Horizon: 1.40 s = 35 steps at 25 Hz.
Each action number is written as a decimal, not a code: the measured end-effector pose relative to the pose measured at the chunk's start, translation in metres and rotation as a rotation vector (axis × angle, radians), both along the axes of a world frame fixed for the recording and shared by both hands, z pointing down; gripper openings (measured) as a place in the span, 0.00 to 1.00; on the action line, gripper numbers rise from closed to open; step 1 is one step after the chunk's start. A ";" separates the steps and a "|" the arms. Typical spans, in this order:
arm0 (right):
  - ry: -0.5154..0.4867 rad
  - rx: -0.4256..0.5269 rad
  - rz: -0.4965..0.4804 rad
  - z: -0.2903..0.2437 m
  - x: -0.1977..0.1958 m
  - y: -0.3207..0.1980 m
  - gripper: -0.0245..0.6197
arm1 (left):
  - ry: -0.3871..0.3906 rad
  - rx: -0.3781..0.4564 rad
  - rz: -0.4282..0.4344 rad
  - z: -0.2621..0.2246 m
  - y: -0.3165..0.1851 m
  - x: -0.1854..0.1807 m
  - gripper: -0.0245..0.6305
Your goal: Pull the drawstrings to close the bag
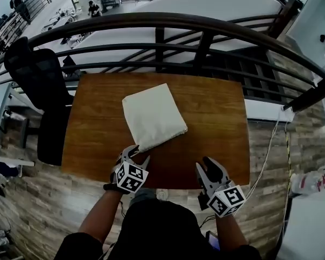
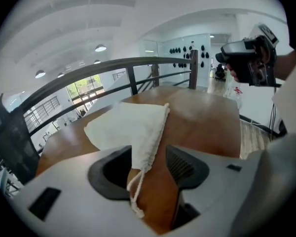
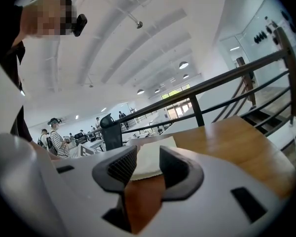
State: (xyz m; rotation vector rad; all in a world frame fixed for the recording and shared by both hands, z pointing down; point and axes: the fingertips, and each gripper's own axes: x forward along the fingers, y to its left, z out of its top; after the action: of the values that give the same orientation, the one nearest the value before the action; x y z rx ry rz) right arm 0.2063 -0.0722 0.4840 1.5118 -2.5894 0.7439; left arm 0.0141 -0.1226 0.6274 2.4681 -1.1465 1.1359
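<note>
A cream cloth drawstring bag (image 1: pixel 153 116) lies flat on the wooden table (image 1: pixel 216 118). Its gathered mouth faces the near edge. My left gripper (image 1: pixel 136 153) sits at the bag's near corner. In the left gripper view the bag (image 2: pixel 123 125) reaches in between the jaws of that gripper (image 2: pixel 148 159), and its white cord (image 2: pixel 137 184) hangs loose in the gap. The pads stand apart from it, open. My right gripper (image 1: pixel 205 164) hovers over bare wood to the right of the bag. Its jaws (image 3: pixel 148 157) are open and empty, with the bag (image 3: pixel 149 162) beyond them.
A black office chair (image 1: pixel 40 85) stands at the table's left side. A dark curved railing (image 1: pixel 162 23) runs behind the far edge. A white cable (image 1: pixel 265 156) trails over the floor on the right. The right gripper (image 2: pixel 246 58) shows in the left gripper view.
</note>
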 end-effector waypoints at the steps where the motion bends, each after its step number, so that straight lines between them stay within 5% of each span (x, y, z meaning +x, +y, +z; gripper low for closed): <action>1: 0.009 -0.009 0.003 0.001 -0.001 -0.002 0.25 | -0.002 -0.011 0.013 0.005 -0.003 0.001 0.38; 9: 0.041 -0.058 0.023 0.017 -0.011 -0.032 0.25 | -0.080 -0.047 0.082 0.034 -0.030 0.003 0.37; 17: 0.209 -0.143 -0.040 0.071 -0.007 -0.064 0.25 | -0.119 -0.101 0.018 0.047 -0.042 -0.017 0.16; 28: 0.695 -0.140 -0.421 0.158 -0.063 -0.085 0.29 | -0.029 -0.121 -0.094 0.039 -0.048 -0.076 0.14; 35: 0.877 -0.092 -0.489 0.178 -0.070 -0.101 0.30 | 0.048 -0.049 -0.092 -0.002 -0.064 -0.076 0.12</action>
State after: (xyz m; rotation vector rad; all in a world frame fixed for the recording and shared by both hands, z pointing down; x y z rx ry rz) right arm 0.1363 -0.1730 0.6617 0.8197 -2.0415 0.0896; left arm -0.0620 -0.1867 0.6256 2.3669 -1.1904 1.0606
